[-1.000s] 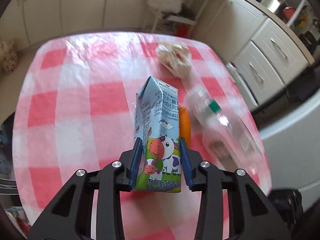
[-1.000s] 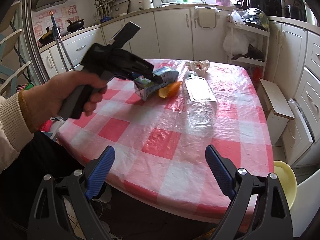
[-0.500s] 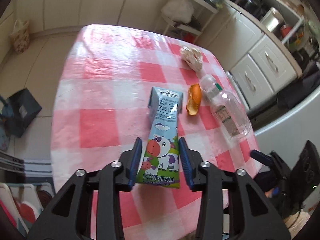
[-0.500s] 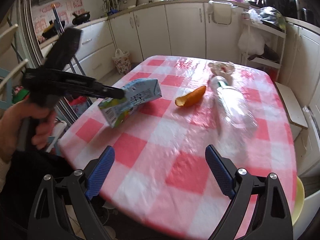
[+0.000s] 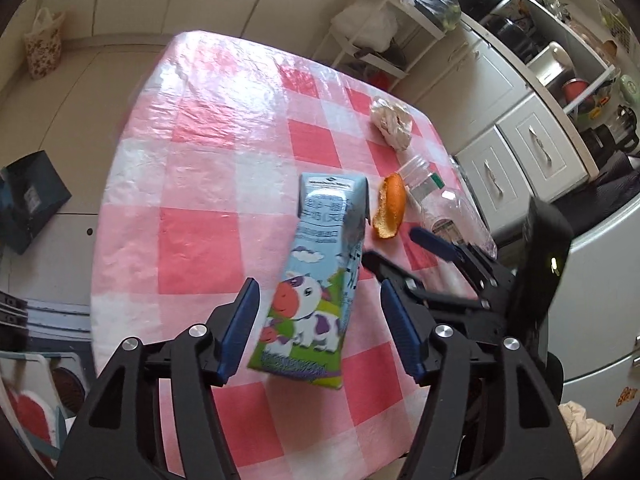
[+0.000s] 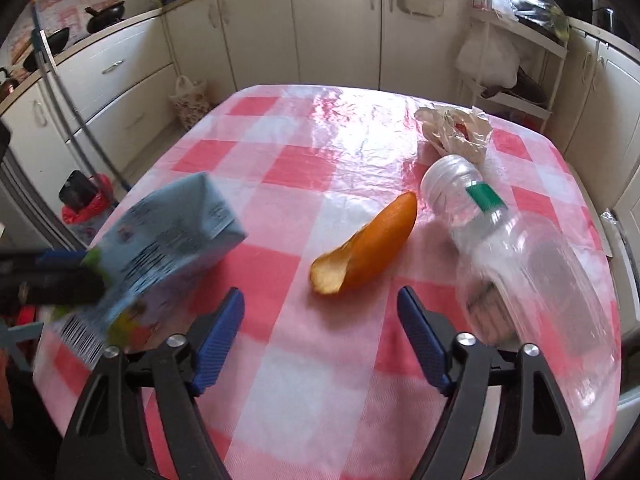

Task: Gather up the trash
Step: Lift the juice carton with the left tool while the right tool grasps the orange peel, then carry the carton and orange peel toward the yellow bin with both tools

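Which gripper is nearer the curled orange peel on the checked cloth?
Right. The right gripper sits open just short of the curled orange peel; the left gripper is farther back, astride the blue milk carton.

Tablecloth (image 6: 320, 152): pink-and-white check, glossy. Carton (image 5: 320, 280): light blue, with a white-and-purple cartoon cow, green grass and white clouds. Peel (image 6: 368, 240), centre of frame: orange outside, pale inside. Bottle (image 6: 532, 264), right of frame: clear, green label band. Gripper pads (image 6: 216, 340): blue on black arms.
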`<state>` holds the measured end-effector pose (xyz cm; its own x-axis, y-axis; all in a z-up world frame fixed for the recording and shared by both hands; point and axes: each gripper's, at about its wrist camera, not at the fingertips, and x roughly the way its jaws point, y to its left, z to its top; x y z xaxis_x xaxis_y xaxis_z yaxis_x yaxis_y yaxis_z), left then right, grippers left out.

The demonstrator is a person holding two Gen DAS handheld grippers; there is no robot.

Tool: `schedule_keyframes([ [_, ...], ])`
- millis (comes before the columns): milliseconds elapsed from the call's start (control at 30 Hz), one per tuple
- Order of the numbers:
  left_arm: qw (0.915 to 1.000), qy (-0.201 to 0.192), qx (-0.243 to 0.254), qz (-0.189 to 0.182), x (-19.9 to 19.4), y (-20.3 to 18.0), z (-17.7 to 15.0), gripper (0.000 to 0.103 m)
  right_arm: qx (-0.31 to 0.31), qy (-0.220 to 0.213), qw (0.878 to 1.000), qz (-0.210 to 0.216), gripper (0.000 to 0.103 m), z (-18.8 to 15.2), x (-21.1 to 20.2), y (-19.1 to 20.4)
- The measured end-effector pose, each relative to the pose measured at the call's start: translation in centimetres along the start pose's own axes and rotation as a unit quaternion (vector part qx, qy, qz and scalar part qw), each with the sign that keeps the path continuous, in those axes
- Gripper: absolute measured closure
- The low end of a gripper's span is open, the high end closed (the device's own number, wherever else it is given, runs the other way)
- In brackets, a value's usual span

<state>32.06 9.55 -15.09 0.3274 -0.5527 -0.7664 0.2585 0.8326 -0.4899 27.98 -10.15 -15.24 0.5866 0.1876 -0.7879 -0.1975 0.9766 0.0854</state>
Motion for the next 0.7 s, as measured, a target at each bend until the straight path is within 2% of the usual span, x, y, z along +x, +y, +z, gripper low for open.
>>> schedule_keyframes([
  [133, 0.9999, 0.005, 0.016, 0.001, 1.2, -1.1, 0.3, 0.043, 0.011, 0.002, 1.000, -0.008, 0.033, 1.1, 0.7, -0.8],
  [200, 0.9998, 0.001, 0.019, 0.002, 1.5, -1.3, 0.6, 0.048, 0.017, 0.007, 1.000, -0.009, 0.036, 1.6, 1.3, -1.2],
  [267, 0.9998, -0.001, 0.019, 0.001, 1.6, -1.3, 0.9, 0.058, 0.018, 0.006, 1.000, -0.010, 0.042, 2.1, 1.8, -1.3],
  [300, 0.9998, -0.003, 0.018, 0.001, 1.6, -1.1, 1.1, 0.059, 0.017, 0.005, 1.000, -0.011, 0.044, 2.5, 2.0, -1.4],
  [400, 0.9999, -0.012, 0.008, -0.001, 1.7, -0.8, 1.9, 0.063, 0.013, 0.004, 1.000, -0.013, 0.060, 3.0, 2.4, -1.6],
  [433, 0.9999, -0.014, 0.007, -0.002, 1.6, -0.8, 2.1, 0.063, 0.010, 0.004, 1.000, -0.013, 0.073, 3.2, 2.3, -1.7],
  [467, 0.9999, -0.016, 0.005, -0.003, 1.7, -0.8, 2.4, 0.064, 0.007, 0.005, 1.000, -0.011, 0.079, 3.2, 2.3, -1.8],
  [700, 0.9999, -0.003, 0.016, -0.007, 2.7, -1.8, 3.1, 0.064, -0.039, 0.021, 0.999, 0.000, 0.082, 1.7, 0.9, -1.7],
])
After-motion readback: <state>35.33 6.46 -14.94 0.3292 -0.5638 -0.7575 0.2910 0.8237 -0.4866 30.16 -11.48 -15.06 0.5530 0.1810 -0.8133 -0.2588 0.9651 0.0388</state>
